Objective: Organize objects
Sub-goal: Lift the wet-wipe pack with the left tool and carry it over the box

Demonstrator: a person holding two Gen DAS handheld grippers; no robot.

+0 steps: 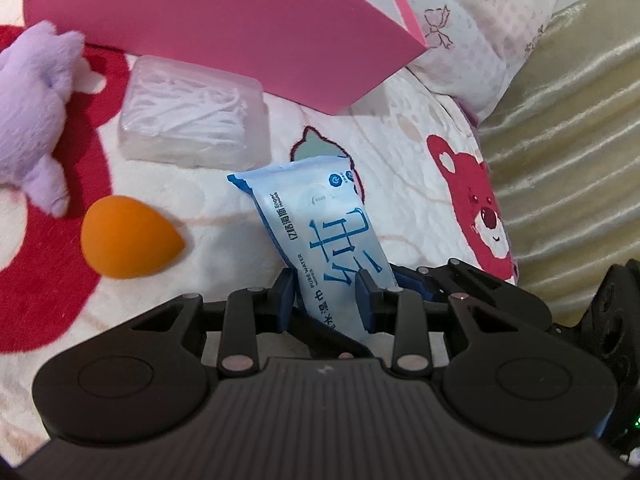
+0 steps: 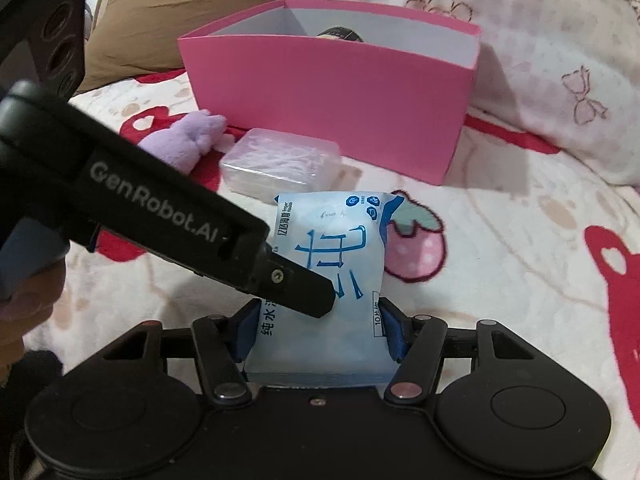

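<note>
A light blue pack of wet wipes [image 1: 320, 220] [image 2: 332, 248] is held above the bed. My left gripper [image 1: 328, 292] is shut on its lower part; its black fingers also cross the right wrist view [image 2: 296, 284]. My right gripper [image 2: 320, 332] is shut on the pack's near end, blue pads on both sides. A pink open box [image 2: 332, 108] [image 1: 224, 20] stands behind. A clear box of floss picks [image 1: 192, 120] [image 2: 280, 164], an orange sponge egg [image 1: 128, 236] and a purple plush toy [image 1: 32, 112] [image 2: 188, 136] lie in front of it.
The patterned blanket [image 2: 520, 280] has red bears and a strawberry print. A floral pillow [image 2: 560, 40] lies behind right of the box, a brown cushion [image 2: 180, 8] behind left. A dark object shows inside the box [image 2: 340, 34]. A beige satin cover [image 1: 568, 160] lies at right.
</note>
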